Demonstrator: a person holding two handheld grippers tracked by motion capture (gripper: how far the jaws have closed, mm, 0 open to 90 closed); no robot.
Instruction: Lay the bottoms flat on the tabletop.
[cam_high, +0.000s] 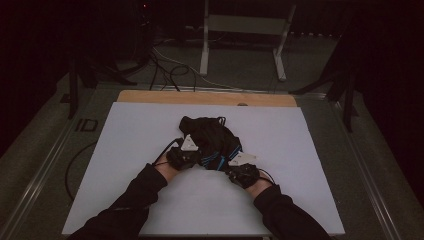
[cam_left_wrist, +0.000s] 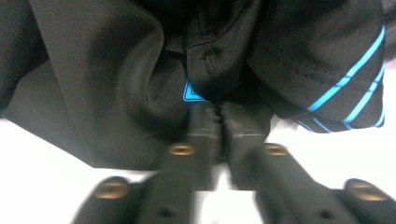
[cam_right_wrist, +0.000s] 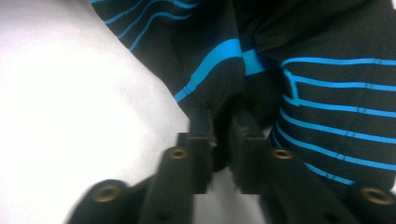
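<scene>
A black garment with blue stripes (cam_high: 212, 140) lies bunched in the middle of the white table (cam_high: 125, 150), and both grippers bite its near edge. The left gripper (cam_left_wrist: 217, 114) has its jaws clenched on a fold of dark cloth just below a small blue patch; the right gripper (cam_right_wrist: 223, 116) is pinched shut on a striped hem, with a thick wad of fabric between its jaws. From the high view the two sit close together at the heap's near side, the left gripper (cam_high: 186, 154) a little farther forward than the right (cam_high: 240, 167). The risk lies in the grips — each may hold several layers rather than one edge, so pulling apart could drag the whole bundle instead of opening it, or a thin fold could slip free.
</scene>
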